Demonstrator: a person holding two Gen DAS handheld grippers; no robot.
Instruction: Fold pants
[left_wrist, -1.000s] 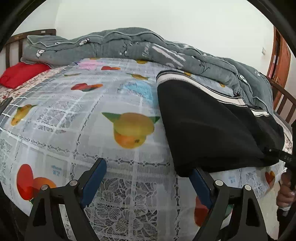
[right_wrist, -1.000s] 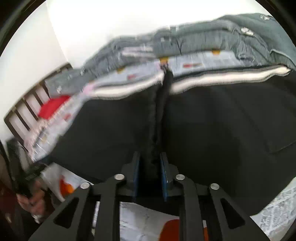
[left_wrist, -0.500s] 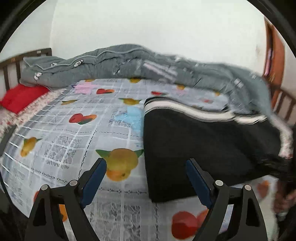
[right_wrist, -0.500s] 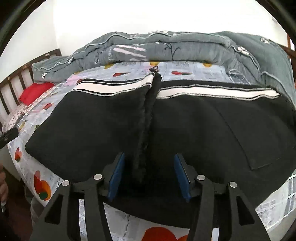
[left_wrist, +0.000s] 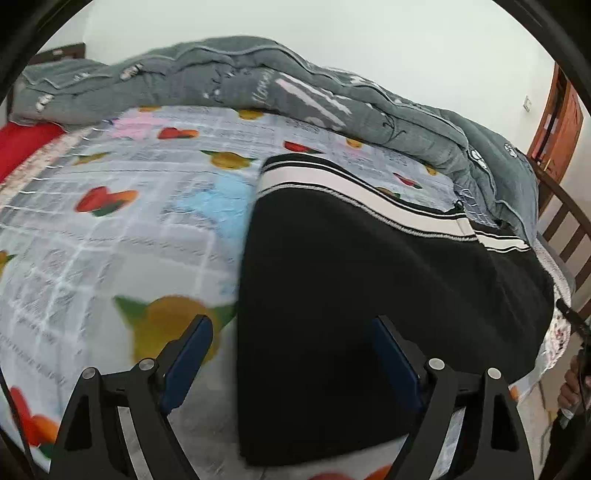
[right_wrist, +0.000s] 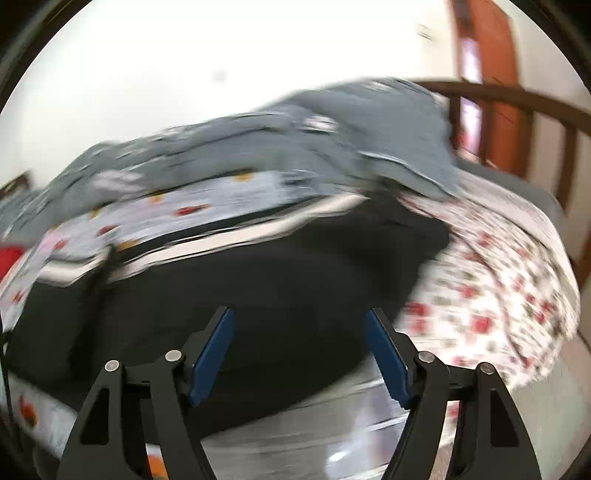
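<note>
- We see the right gripper (right_wrist: 299, 350), a second ago pinched on the pants' (left_wrist: 369, 295) centre ridge, now off the cloth, its jaws opening with nothing between them; that view is blurred
- The left gripper (left_wrist: 291, 362) hangs wide and empty above the pants' near left edge
- The black pants lie folded flat on the fruit-print bedsheet (left_wrist: 110, 240), striped waistband (left_wrist: 351, 192) toward the grey quilt (left_wrist: 258, 81)

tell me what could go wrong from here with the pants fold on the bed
1. The black pants lie close to the near edge of the bed; a tug toward that edge could slide them off.
2. The right gripper is opening with nothing pinched between its pads, and its view is blurred, so the next grasp may miss the hem.
3. The left gripper, open, straddles the pants' left edge and could catch the fruit-print sheet too.
</note>
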